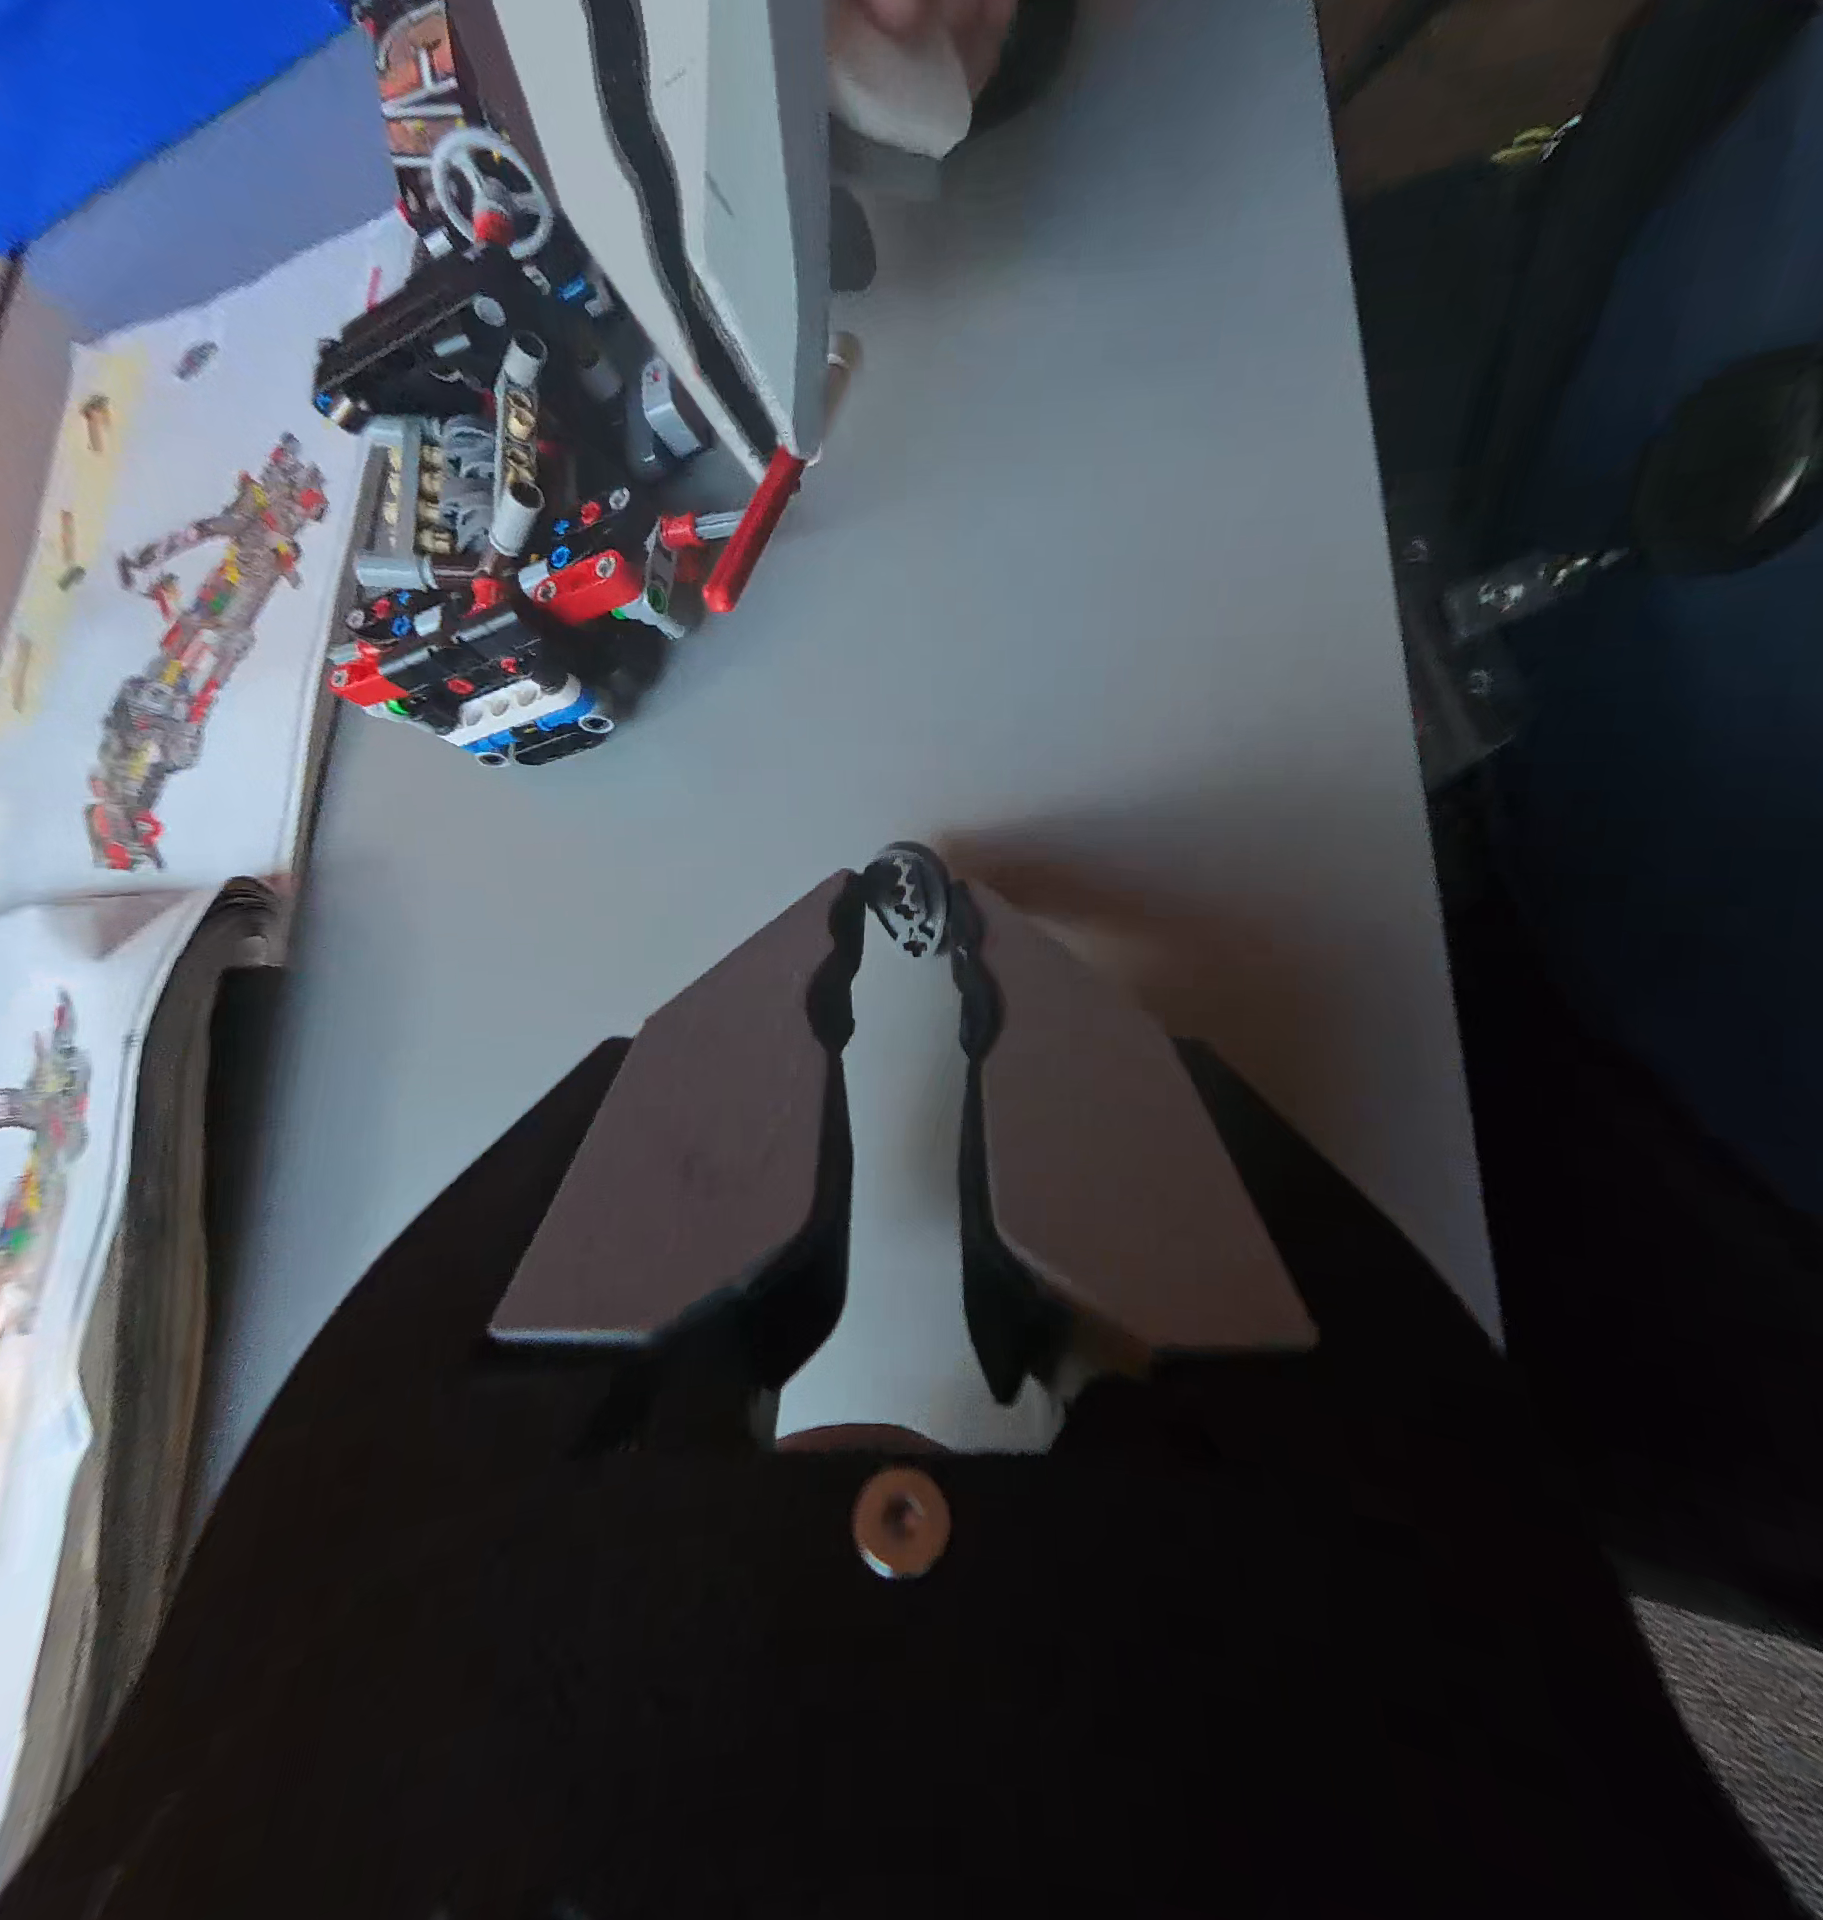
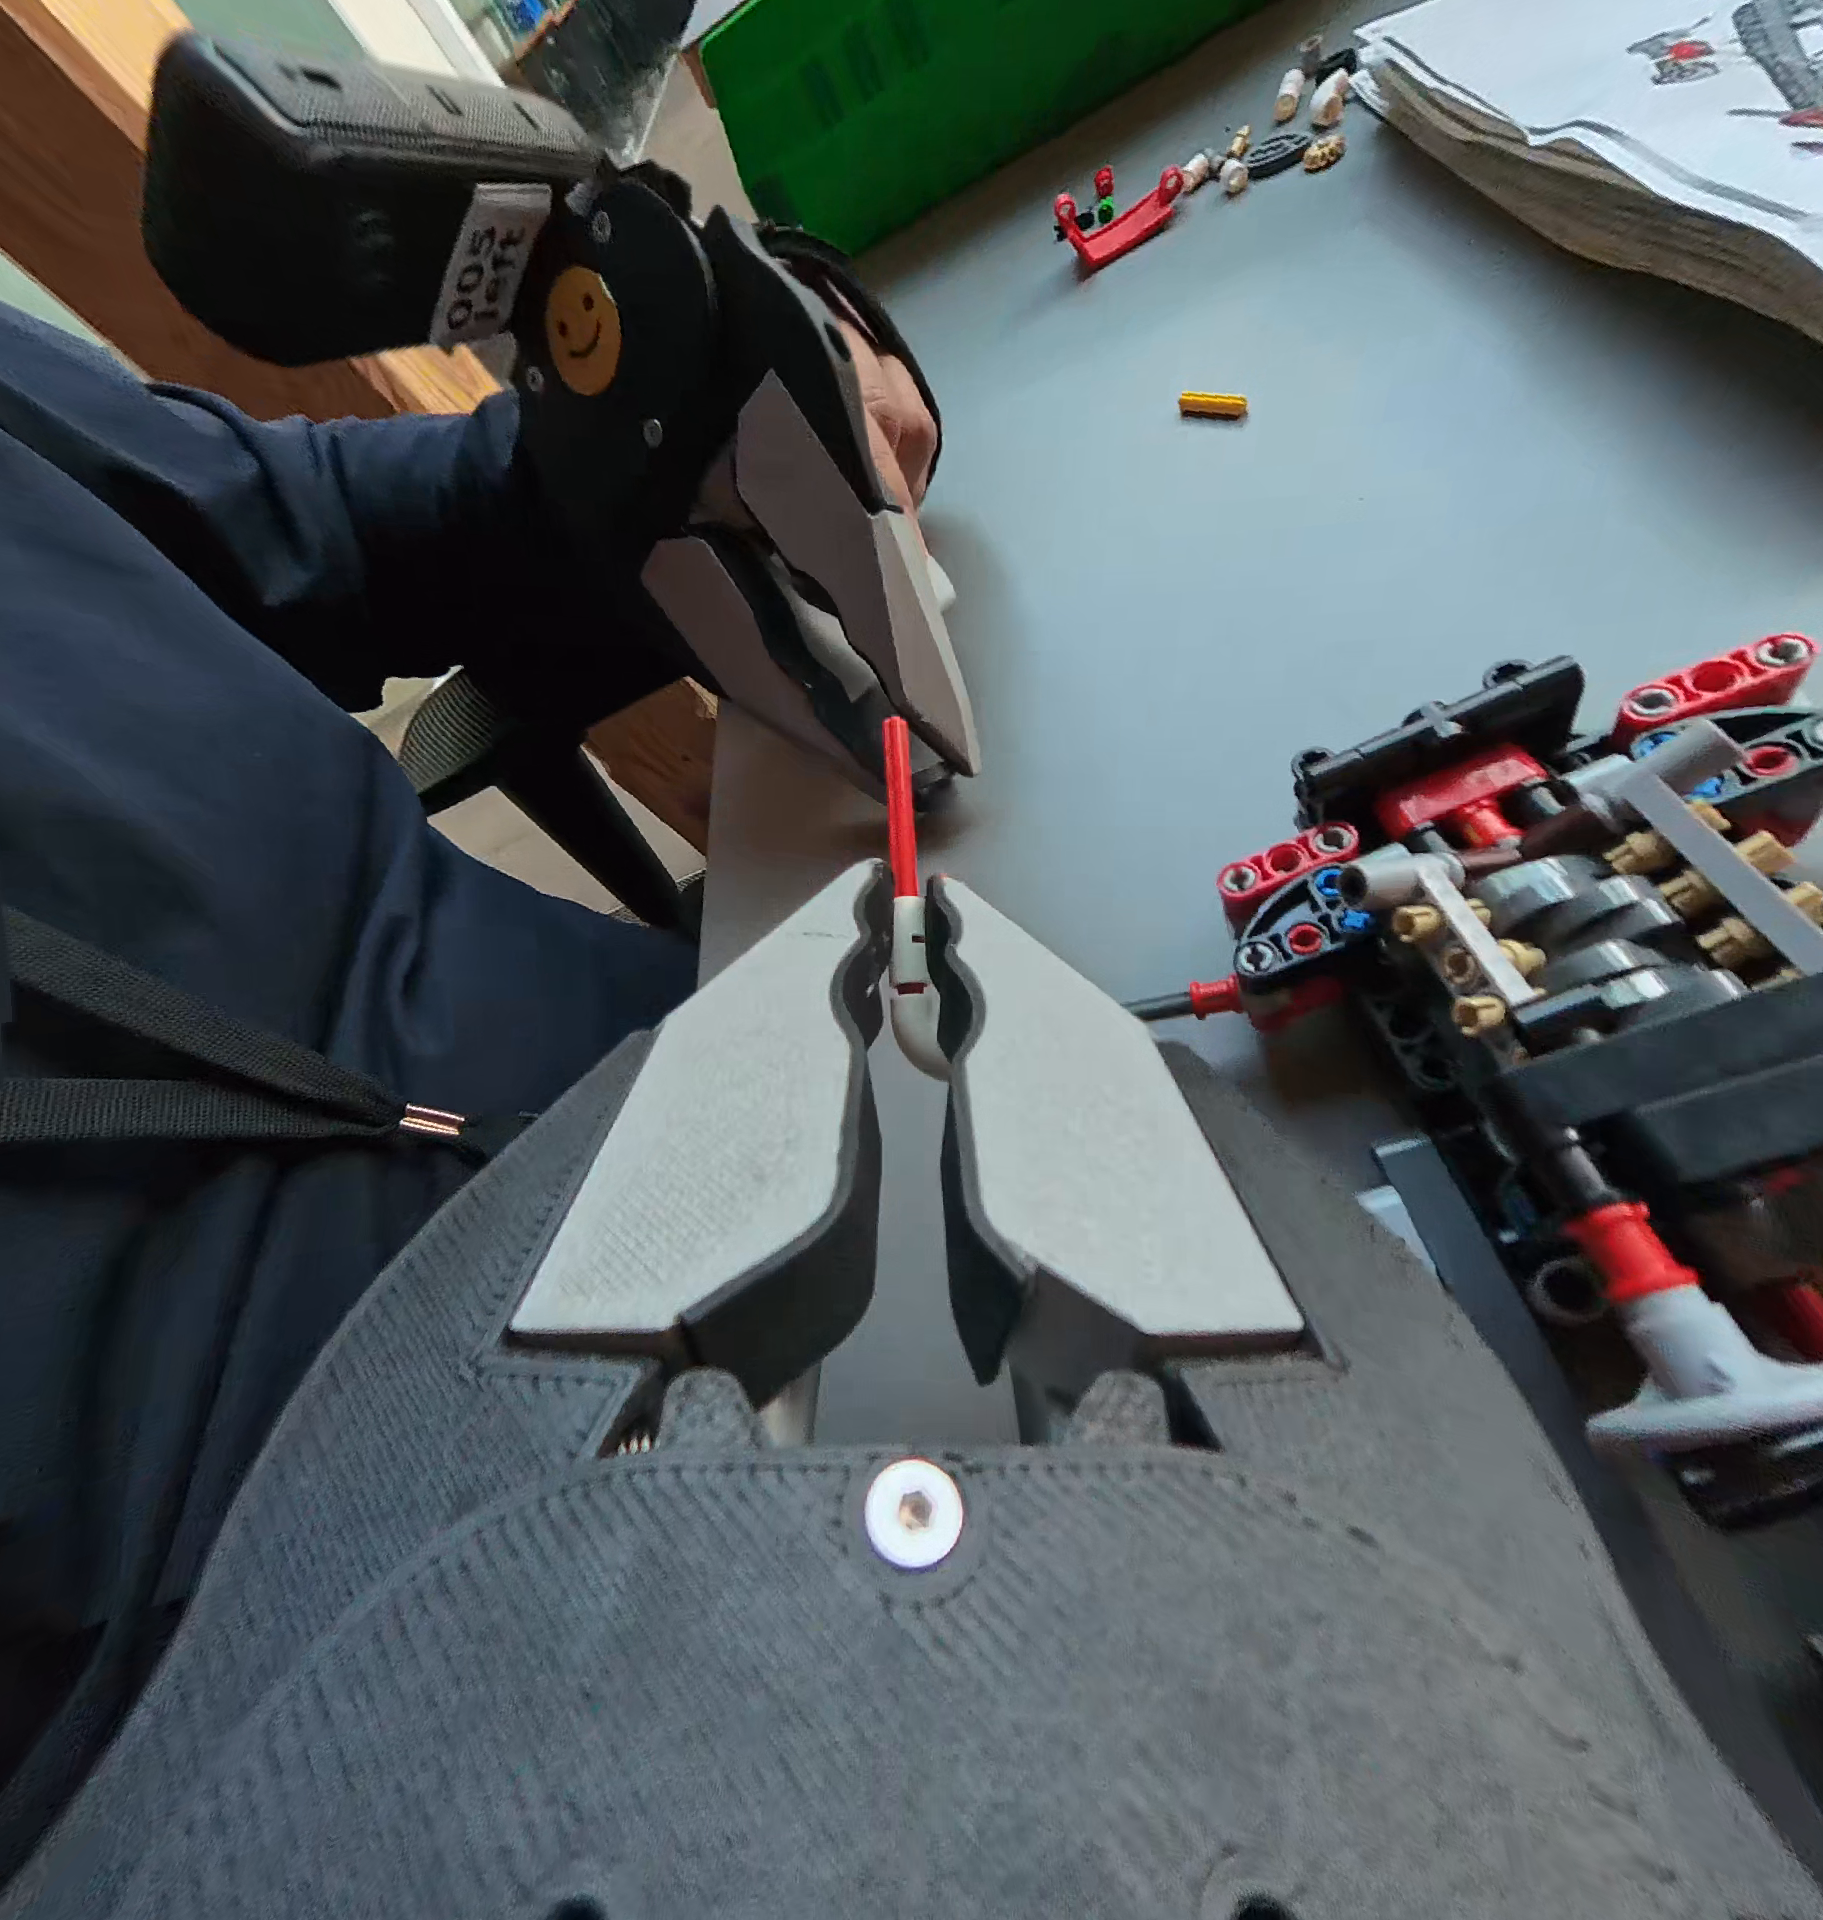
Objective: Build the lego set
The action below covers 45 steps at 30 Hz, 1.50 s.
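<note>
The right claw [image 2: 908, 899] is squeezed tight on a small white piece with a bend in it [image 2: 909, 971], and a red stick [image 2: 899, 805] pokes out of that piece past the fingertips. The left claw [image 1: 908, 904] pinches a little black and grey round part [image 1: 912, 902] right at its tips, low over the grey table [image 1: 1094, 623]. The stick's far end is just beside the left claw's tips — so it looks best to keep both grips firm and bring the two parts together slowly and in a straight line, or the thin stick could slip sideways. To the right stands a big half-built toy model [image 2: 1572, 935] of black, red and grey bricks, close enough to bump. Farther off lie a yellow peg [image 2: 1213, 404], a red curved piece [image 2: 1120, 229] and some tiny loose bits [image 2: 1291, 104] — well apart from the claws. An open picture booklet [image 2: 1613, 156] lies at the table's far corner, and a green box [image 2: 938, 94] stands behind.
</note>
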Tool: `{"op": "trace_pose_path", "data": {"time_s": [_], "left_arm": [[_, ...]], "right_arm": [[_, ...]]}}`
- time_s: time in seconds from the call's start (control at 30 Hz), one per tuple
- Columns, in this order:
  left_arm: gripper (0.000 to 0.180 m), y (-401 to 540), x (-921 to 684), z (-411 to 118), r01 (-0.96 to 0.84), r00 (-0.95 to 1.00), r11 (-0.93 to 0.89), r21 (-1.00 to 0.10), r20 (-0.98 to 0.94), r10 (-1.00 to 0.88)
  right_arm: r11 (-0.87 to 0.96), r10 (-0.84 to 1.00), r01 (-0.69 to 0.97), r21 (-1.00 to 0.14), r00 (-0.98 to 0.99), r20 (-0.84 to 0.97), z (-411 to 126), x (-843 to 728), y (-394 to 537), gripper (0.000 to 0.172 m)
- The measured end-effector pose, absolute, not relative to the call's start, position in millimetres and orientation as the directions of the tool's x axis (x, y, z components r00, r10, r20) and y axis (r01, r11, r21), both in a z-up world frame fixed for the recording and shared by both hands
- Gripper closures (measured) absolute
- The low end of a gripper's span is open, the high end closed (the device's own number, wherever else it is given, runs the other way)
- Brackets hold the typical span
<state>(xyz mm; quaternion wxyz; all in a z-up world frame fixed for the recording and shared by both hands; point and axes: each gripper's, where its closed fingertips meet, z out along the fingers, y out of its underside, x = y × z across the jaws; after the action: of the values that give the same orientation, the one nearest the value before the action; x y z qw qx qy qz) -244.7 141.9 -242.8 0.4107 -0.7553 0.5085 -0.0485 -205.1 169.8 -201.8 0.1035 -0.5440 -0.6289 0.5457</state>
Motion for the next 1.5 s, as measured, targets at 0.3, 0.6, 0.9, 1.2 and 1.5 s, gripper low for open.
{"op": "trace_pose_path", "data": {"time_s": [0.3,0.6,0.9,1.2,1.5], "left_arm": [[0.166,143.1,-242.6,-247.2,-0.581,0.668,-0.515,-0.63,-0.007,-0.744],[0.145,115.0,-253.8,-244.5,-0.464,0.758,-0.671,-0.579,0.133,-0.639],[0.154,109.4,-234.7,-243.5,-0.425,0.742,-0.687,-0.59,0.208,-0.638],[0.162,115.5,-239.3,-225.9,-0.603,0.675,-0.509,-0.614,-0.052,-0.736],[0.165,139.2,-216.5,-213.0,-0.782,0.455,-0.204,-0.589,-0.315,-0.833]], "right_arm": [[-0.189,0.814,0.582,-0.791,-0.358,-0.458,-206.4,-199.0,170.5,0.168],[-0.188,0.84,0.577,-0.795,-0.325,-0.435,-206.3,-184.7,175.4,0.168],[-0.197,0.833,0.58,-0.79,-0.326,-0.447,-207.0,-176.8,172.7,0.168],[-0.274,0.727,0.7,-0.659,-0.297,-0.618,-209.3,-177.7,159.7,0.169],[-0.33,0.588,0.763,-0.556,-0.295,-0.753,-206.1,-189.7,140.0,0.169]]}}
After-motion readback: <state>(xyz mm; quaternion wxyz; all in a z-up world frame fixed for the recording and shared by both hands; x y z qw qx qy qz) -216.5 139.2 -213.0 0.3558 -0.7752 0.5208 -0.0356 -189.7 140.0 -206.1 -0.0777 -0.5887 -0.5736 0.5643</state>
